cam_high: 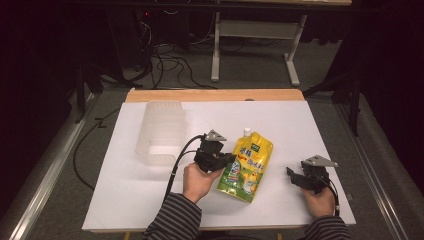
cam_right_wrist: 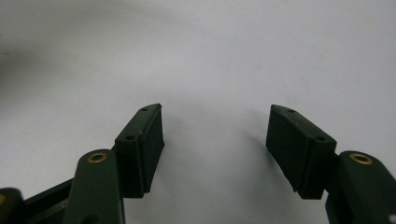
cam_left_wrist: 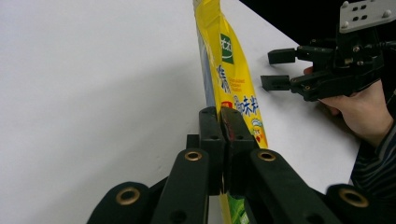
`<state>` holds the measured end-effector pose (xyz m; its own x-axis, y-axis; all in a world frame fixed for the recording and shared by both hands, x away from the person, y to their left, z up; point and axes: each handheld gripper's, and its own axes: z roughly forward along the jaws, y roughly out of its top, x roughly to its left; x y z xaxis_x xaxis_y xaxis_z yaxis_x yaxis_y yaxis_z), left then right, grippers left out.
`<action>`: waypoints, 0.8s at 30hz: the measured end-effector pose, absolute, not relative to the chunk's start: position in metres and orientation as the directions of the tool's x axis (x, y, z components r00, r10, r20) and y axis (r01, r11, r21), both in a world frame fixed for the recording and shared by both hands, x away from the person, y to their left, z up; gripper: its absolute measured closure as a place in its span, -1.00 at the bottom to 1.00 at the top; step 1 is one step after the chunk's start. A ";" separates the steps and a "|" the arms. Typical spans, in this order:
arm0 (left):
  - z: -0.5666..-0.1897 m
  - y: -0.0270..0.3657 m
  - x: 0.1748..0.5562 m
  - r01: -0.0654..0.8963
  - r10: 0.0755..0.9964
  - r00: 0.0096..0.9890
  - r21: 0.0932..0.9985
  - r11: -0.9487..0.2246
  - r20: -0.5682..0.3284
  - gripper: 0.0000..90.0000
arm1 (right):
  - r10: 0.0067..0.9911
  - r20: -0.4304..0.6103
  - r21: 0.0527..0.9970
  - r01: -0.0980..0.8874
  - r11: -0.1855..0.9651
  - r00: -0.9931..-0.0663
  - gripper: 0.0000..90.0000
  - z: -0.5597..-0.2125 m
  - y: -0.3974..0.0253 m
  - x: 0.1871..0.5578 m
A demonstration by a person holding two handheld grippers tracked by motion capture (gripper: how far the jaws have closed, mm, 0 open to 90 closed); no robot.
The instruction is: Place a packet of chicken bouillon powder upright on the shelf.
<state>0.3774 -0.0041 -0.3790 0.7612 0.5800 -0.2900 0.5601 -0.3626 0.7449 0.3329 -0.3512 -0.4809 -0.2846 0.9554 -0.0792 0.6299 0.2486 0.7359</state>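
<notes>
Jaws: left gripper (cam_left_wrist: 219, 122) pinching the pouch (cam_high: 247, 164) edge, right gripper (cam_high: 298, 178) wide open, empty.
Pouch looks floppy, slick; grab the flat seam.

Yellow spouted pouch (cam_high: 247, 166) flat on white table, left edge pinched

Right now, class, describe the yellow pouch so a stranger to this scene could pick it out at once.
On the white table, look just right of the clear plastic bin. The yellow pouch lies there, its edge pinched by the left gripper. It is the only brightly printed thing, with a small white spout at its far end.
</notes>
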 end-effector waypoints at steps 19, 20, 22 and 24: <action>-0.351 0.021 0.370 0.477 0.586 0.785 0.797 -0.369 -0.199 0.98 | 0.955 -0.084 0.736 0.628 0.252 -0.285 -0.17 -0.481 -0.351 0.333; -0.349 0.022 0.370 0.474 0.588 0.786 0.798 -0.372 -0.193 0.98 | 0.955 -0.083 0.736 0.628 0.252 -0.285 -0.17 -0.481 -0.351 0.333; -0.345 0.025 0.369 0.466 0.594 0.784 0.803 -0.371 -0.180 0.98 | 0.955 -0.083 0.736 0.628 0.252 -0.286 -0.17 -0.481 -0.351 0.333; -0.339 0.030 0.369 0.456 0.596 0.785 0.809 -0.372 -0.169 0.98 | 0.955 -0.083 0.736 0.628 0.252 -0.286 -0.17 -0.481 -0.351 0.333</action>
